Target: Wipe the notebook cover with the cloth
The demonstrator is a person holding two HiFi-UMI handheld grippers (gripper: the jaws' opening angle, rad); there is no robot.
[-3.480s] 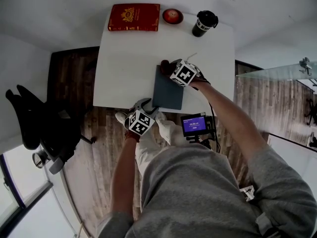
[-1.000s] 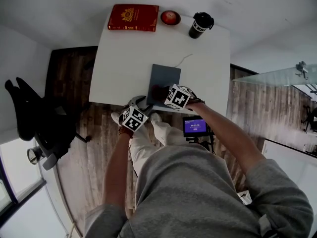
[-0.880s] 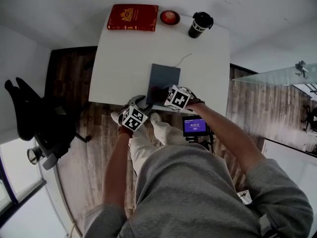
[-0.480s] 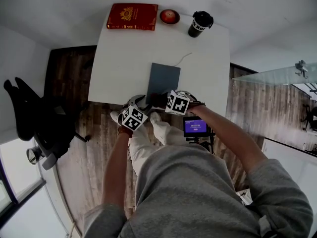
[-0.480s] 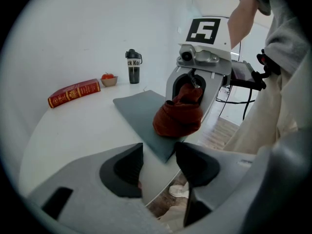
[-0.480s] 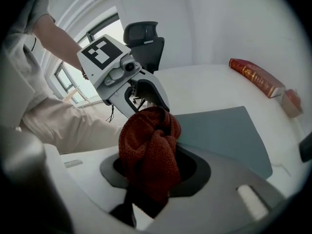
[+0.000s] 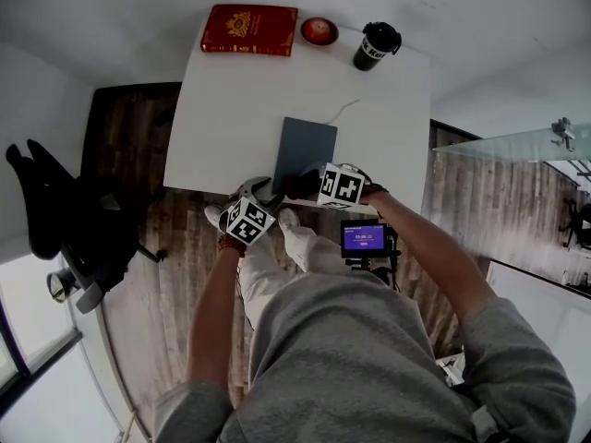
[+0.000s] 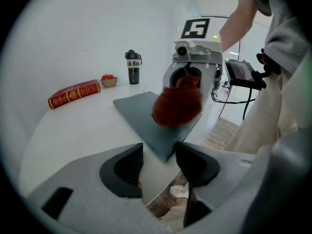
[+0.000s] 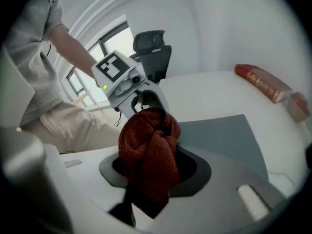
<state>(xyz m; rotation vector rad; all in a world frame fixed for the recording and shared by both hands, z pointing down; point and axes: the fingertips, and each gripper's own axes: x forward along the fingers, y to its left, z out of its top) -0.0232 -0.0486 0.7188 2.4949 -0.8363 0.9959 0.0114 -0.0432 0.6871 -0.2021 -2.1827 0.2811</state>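
right gripper view: right gripper point(image 9: 155, 167) fingers clenched on the red cloth point(image 9: 148, 145), over the near end of the notebook point(image 9: 219, 135) ahead of them; left gripper point(image 8: 158, 167) fingers released by its corner; wiping looks under way, next likely a pressed sweep forward across the cover.

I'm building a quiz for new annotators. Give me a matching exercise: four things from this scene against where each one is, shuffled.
1 cloth
2 notebook
3 red book
4 black cup

A far left corner of the table
B clamped in the right gripper
C far edge, right of the bowl
D flat by the table's near edge

Pairs: 1-B, 2-D, 3-A, 4-C
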